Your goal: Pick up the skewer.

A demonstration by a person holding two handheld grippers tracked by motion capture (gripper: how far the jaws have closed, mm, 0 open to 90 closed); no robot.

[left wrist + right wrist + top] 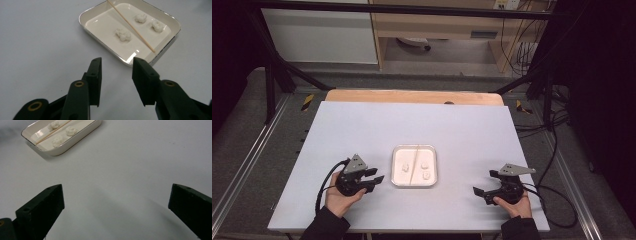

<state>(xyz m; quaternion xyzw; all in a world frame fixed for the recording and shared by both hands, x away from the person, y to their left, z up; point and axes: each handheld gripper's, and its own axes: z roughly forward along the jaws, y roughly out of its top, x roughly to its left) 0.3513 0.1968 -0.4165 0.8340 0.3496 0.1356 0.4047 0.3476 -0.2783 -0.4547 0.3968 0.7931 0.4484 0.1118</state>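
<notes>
While jaws gape | tray (86,17) just ahead of left hand-held gripper (117,66)

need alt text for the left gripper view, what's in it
A cream tray on a pale table holds three white lumps and a thin wooden stick laid across it. The left gripper stands just short of its rim, jaws apart and empty.

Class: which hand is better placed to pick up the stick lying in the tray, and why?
Probably left. The left tongs sit beside the tray, pointing at the stick; the right tongs are farther off.
</notes>
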